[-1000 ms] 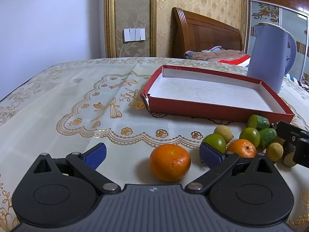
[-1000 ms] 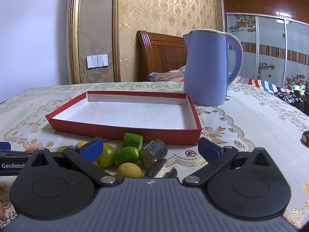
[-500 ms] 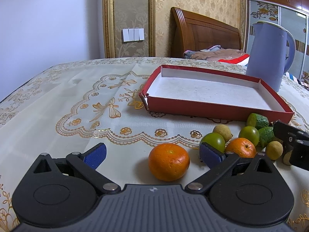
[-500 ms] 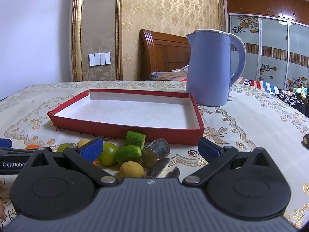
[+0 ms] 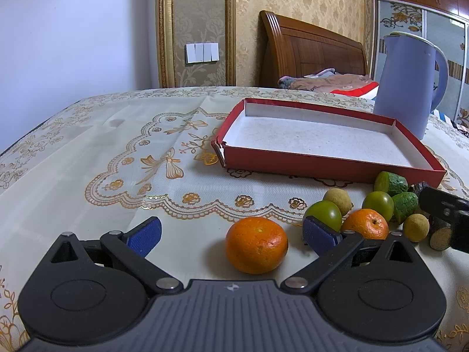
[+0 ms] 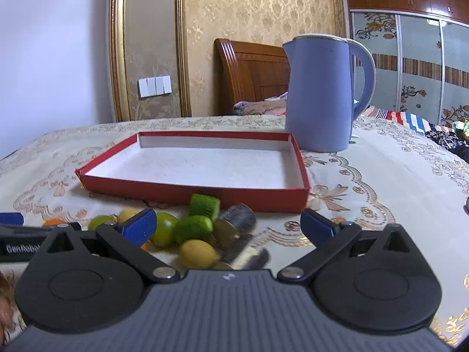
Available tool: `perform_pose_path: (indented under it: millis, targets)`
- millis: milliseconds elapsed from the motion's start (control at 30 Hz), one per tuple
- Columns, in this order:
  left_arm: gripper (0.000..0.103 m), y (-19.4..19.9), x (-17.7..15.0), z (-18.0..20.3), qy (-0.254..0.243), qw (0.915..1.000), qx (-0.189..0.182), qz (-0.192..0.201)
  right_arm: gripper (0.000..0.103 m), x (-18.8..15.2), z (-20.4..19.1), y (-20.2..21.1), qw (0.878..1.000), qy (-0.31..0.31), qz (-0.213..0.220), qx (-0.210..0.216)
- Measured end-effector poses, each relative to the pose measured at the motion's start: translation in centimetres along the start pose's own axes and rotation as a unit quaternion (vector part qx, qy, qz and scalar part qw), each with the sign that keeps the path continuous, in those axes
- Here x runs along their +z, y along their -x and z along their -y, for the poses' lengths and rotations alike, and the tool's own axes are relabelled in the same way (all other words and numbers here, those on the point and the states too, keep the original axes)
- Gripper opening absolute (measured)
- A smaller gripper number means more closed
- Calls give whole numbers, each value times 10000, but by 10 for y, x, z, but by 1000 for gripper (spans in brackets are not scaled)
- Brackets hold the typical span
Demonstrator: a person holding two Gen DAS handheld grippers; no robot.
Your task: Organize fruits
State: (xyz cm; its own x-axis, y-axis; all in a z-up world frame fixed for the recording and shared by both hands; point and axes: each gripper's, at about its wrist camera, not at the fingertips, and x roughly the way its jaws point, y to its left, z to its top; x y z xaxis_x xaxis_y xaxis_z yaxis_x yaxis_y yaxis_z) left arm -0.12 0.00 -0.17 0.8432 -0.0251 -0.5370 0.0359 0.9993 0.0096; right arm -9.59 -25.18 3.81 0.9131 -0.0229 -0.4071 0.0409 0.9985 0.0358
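Both grippers' fingers spread wide – left gripper (image 5: 231,233) flanks an orange (image 5: 256,245) (untouched).

text: "GenRobo…", cut off at the frame edge | on: left claw's (image 6: 11,226) black side | other text: none legible

Black tool (image 5: 231,231) (blue pads (image 5: 145,234))
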Motion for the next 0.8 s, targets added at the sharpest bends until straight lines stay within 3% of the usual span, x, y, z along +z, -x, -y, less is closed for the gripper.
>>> perform_pose_path:
  millis: [367, 633, 800]
  targets:
    - [103, 2, -1, -5, 116, 9999, -83, 4, 103, -17, 62, 29, 9991, -352, -228, 43]
    - [103, 1, -1, -4, 127, 9999, -76, -26, 103, -20, 48, 24, 9984, 102, -528, 165]
    - [103, 1, -1, -4, 113, 9999, -74, -50, 93, -19, 34, 17, 9962, 442, -721, 194]
